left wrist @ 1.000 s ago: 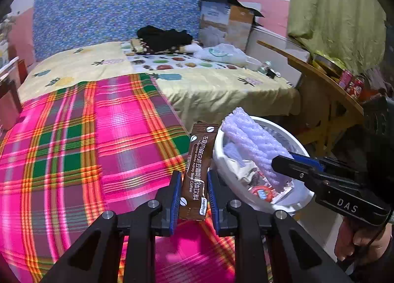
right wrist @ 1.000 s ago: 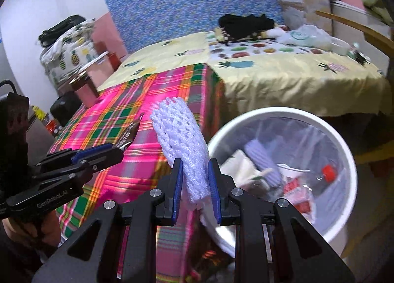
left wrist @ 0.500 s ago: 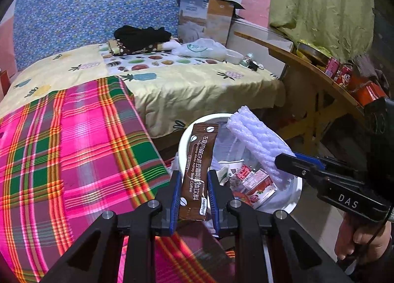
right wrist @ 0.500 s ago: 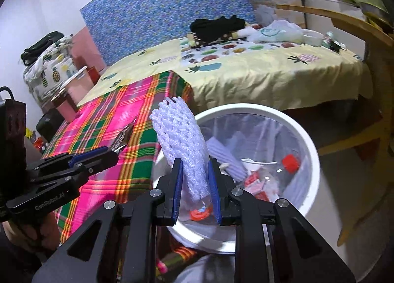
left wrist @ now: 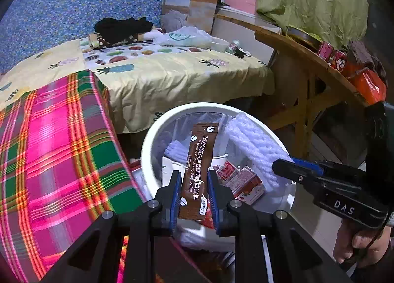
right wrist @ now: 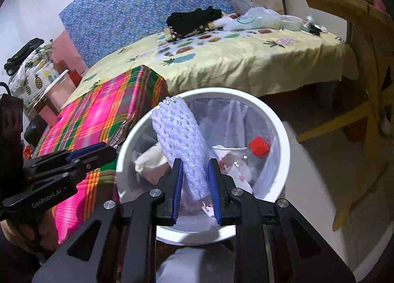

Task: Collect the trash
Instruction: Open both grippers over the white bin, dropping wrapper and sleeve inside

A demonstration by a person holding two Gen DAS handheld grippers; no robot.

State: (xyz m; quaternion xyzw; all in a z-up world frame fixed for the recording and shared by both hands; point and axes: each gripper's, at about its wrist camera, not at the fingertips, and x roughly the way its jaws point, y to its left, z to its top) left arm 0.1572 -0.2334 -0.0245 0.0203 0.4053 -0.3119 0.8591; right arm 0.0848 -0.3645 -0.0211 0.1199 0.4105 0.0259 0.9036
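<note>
Left wrist view: our left gripper (left wrist: 192,188) clamps one brown coffee sachet (left wrist: 199,169) over the one white bin (left wrist: 157,132), beside the plaid bed cover (left wrist: 56,150).

Right wrist view: our right gripper (right wrist: 194,184) pinches one white foam net (right wrist: 183,150) over that bin (right wrist: 280,135); one red-capped bottle (right wrist: 246,157) inside.
</note>
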